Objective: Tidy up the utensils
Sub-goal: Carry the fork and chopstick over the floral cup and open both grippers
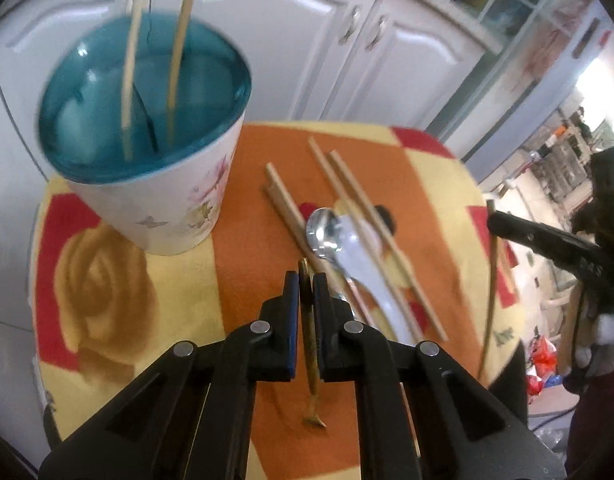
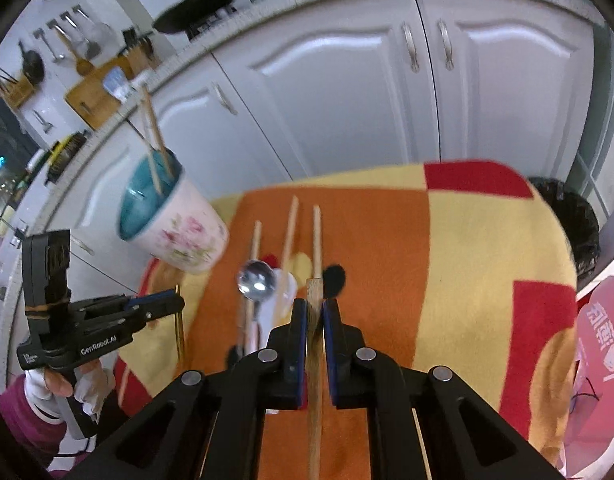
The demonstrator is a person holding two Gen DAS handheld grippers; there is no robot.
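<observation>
**op:** White kitchen cabinets (image 2: 347,92) behind, and up front a small tabletop (image 1: 243,168) under an orange, yellow and red patterned cloth. On my left-wrist cam the left tongs (image 1: 305,280) are clenched on a thin dark-golden chopstick (image 1: 311,344); its tip pokes out just past the pads and the rest hangs below them, clear of the cloth.

**reply:** and the other side?

**op:** Right tongs (image 2: 315,306) are clamped on a pale wooden chopstick (image 2: 315,400), which runs straight back between the pads toward the camera. No gap on either pair that I can see.

**reply:** where's the rest of the stuff?

**op:** Floral cup (image 1: 179,216) with a teal inside stands at the far left of the cloth, with a few chopsticks already standing in it. Beside it, mid-cloth, lie more loose chopsticks (image 1: 359,208) in rough parallel, with a metal spoon (image 1: 325,234) and what looks like a white spoon (image 1: 367,268) lying among them. A white-gloved hand (image 2: 83,390) holds the left rig.
</observation>
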